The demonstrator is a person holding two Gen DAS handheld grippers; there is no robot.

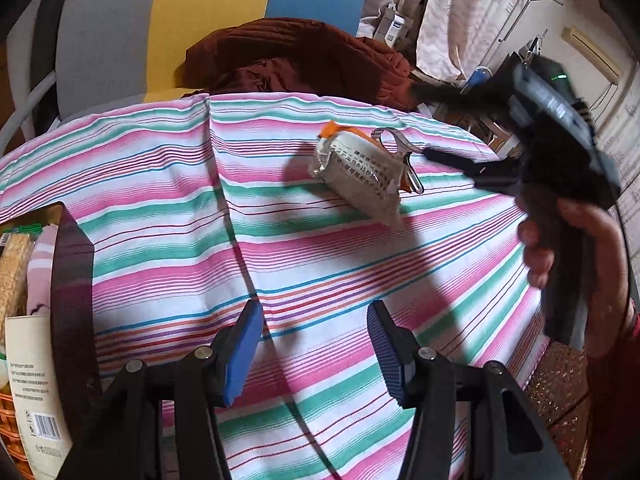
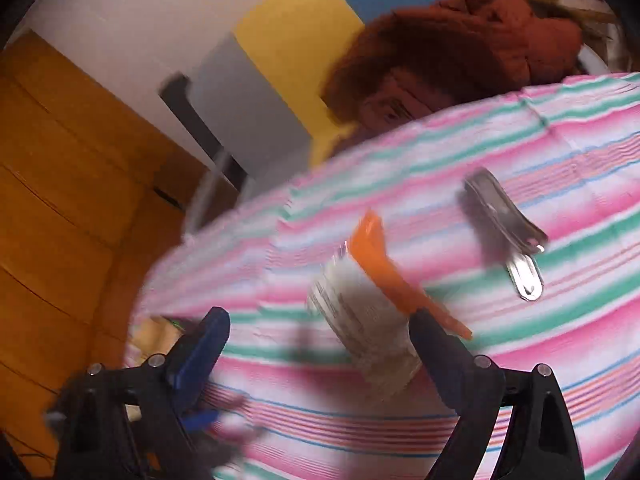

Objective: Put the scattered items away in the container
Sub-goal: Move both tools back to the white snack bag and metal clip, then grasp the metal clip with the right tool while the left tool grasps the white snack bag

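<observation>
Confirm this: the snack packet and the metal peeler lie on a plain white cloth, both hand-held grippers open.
Wrong on the cloth: the left wrist view shows the snack packet and metal peeler on a pink, green and white striped cloth. The left hand-held gripper and right hand-held gripper are open.

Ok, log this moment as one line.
left gripper open, empty | right gripper open, at snack packet | peeler on cloth | basket partly filled

wrist views angled down, sharing striped cloth (image 1: pixel 320 248)

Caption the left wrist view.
Open left hand-held gripper over striped cloth; snack packet lies ahead.
</observation>
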